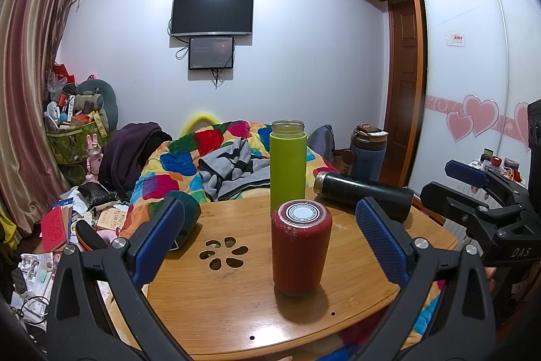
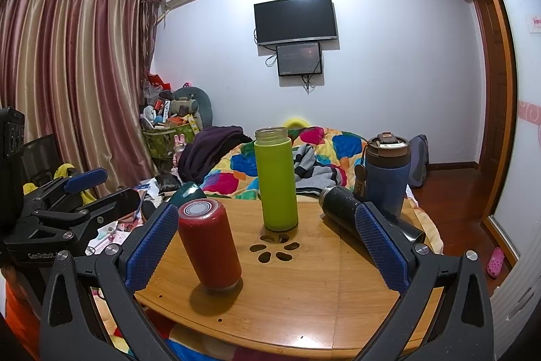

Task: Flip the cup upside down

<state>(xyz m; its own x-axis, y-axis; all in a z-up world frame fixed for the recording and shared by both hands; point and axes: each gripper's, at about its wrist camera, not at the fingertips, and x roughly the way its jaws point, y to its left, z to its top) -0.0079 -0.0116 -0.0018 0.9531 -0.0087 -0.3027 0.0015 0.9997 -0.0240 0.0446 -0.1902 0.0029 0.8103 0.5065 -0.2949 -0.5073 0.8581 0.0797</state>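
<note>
A red cup (image 1: 301, 247) stands upside down on the wooden table (image 1: 236, 310), its round white-ringed base facing up. In the right wrist view the red cup (image 2: 209, 244) stands left of centre. My left gripper (image 1: 270, 239) is open, its blue pads either side of the red cup and not touching it. My right gripper (image 2: 267, 246) is open and empty over the table; it also shows in the left wrist view (image 1: 473, 185) at the right. A green cup (image 1: 287, 166) stands upright with its mouth open behind the red one.
A black flask (image 1: 363, 195) lies on its side at the table's back right. A blue lidded mug (image 2: 387, 173) stands behind it. A dark green cup (image 1: 184, 219) lies at the left edge. A bed with a colourful quilt (image 1: 189, 161) is beyond; clutter covers the floor on the left.
</note>
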